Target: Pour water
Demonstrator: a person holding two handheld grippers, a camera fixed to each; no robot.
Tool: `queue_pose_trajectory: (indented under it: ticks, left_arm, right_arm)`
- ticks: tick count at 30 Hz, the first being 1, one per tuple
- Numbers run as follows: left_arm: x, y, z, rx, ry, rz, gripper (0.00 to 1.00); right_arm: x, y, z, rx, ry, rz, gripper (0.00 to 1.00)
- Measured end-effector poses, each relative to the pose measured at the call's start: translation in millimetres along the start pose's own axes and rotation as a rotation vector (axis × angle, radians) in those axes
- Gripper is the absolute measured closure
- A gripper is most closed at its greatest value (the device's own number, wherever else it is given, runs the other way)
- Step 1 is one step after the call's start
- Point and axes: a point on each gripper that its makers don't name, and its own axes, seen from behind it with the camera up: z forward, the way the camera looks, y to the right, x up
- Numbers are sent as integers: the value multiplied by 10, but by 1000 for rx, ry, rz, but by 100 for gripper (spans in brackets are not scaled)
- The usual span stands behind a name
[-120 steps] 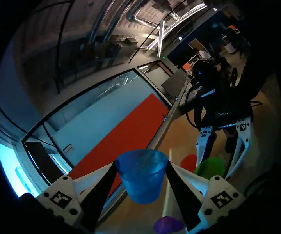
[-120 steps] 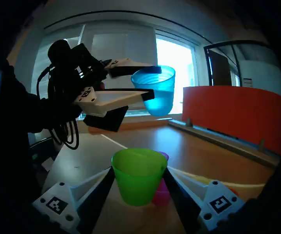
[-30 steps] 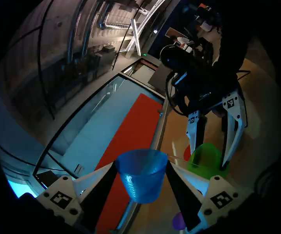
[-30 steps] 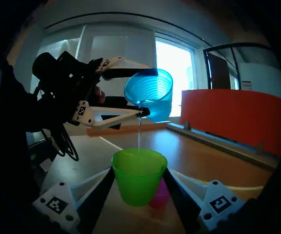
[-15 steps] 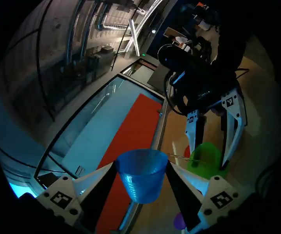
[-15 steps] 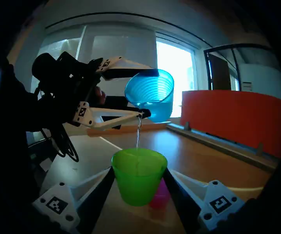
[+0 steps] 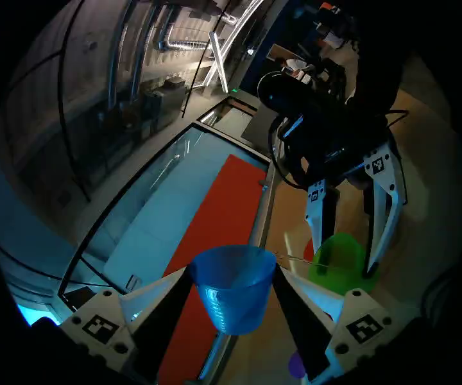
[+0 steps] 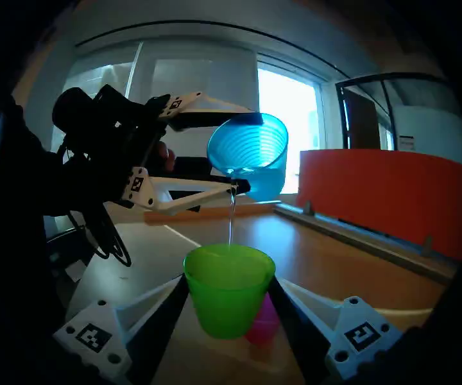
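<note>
The blue cup (image 8: pixel 249 154), translucent ribbed plastic, is clamped in the air between the fingers of the left gripper (image 7: pixel 233 273). It is tipped steeply, mouth turned sideways and down, with a little water pooled at its lower lip. From that lip a thin stream of water (image 8: pixel 230 221) falls straight into the green cup (image 8: pixel 229 289), which is upright and open directly below, pinched between the fingers of the right gripper (image 8: pixel 229 282).

Tilted cup (image 8: pixel 249 151) up in the left tool (image 8: pixel 253 154), directly above the upright cup (image 8: pixel 229 301) between the right tool's (image 8: pixel 229 282) fingers (another cup (image 8: pixel 264 322) just behind it), counter (image 8: pixel 333 256) below.
</note>
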Motion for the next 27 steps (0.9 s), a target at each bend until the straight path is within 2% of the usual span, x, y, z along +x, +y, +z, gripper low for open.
queue_pose_trajectory:
  ticks: [27]
  left_arm:
    - [9,-13,42,3,-5,44,13]
  right_arm:
    - [32,-33,-15,4,9,-5,10]
